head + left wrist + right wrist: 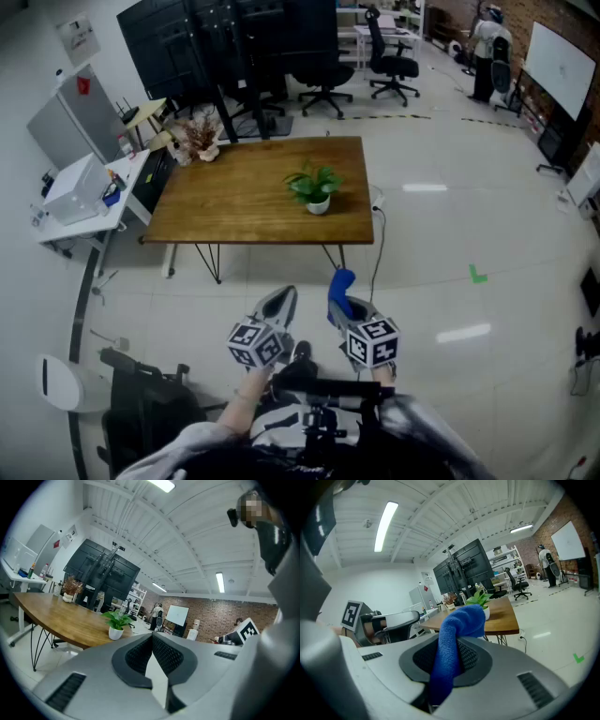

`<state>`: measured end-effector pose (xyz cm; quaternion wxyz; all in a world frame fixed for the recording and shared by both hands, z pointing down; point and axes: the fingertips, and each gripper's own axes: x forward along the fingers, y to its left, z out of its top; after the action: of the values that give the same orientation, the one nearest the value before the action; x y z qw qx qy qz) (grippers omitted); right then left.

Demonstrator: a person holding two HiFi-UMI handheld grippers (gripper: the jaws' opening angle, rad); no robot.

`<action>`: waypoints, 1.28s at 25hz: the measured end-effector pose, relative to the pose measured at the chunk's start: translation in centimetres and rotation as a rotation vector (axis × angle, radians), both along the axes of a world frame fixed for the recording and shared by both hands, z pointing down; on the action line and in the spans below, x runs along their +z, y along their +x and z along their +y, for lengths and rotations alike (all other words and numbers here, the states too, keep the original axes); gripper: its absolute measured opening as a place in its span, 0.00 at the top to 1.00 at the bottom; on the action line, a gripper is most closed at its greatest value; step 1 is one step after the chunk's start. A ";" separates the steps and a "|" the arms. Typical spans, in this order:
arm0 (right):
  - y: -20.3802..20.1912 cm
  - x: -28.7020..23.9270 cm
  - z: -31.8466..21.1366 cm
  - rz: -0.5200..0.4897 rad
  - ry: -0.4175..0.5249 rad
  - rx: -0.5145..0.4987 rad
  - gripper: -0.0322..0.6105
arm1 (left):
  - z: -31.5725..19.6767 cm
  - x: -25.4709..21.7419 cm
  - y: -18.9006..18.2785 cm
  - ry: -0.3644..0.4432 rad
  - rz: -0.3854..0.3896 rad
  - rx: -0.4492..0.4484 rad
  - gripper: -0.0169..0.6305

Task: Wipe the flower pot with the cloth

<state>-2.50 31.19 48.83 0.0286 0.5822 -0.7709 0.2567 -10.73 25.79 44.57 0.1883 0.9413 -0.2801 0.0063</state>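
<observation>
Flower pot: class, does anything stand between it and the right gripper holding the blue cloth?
Nothing visible does. The right gripper, jaws shut on the blue cloth, is over bare floor short of the table. The flower pot stands alone near the table's near edge.

The head view looks steeply down toward the wooden table (244, 202), well off; both gripper views face it low, sharing the potted plant (315, 187).
</observation>
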 end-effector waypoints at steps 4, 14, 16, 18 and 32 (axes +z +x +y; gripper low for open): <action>1.4 0.4 -1.3 -0.008 0.004 -0.021 0.87 | -1.5 1.1 1.3 -0.010 0.012 -0.014 0.96; 3.9 2.4 -8.9 0.035 -0.049 -0.005 0.87 | -10.5 4.0 4.5 -0.085 0.042 0.012 0.96; 4.7 2.5 -11.2 0.029 -0.060 0.012 0.87 | -13.0 4.6 5.3 -0.086 0.016 0.035 0.96; 5.3 2.8 -13.7 0.019 -0.073 0.028 0.87 | -15.7 5.3 6.1 -0.090 -0.010 0.055 0.96; 7.6 5.4 -25.4 0.009 -0.196 0.141 0.87 | -30.1 10.6 9.7 -0.207 -0.034 0.151 0.96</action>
<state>5.10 5.77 54.18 0.0707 0.6304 -0.6992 0.3297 -1.08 -4.27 55.21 0.2785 0.9351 -0.2093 0.0652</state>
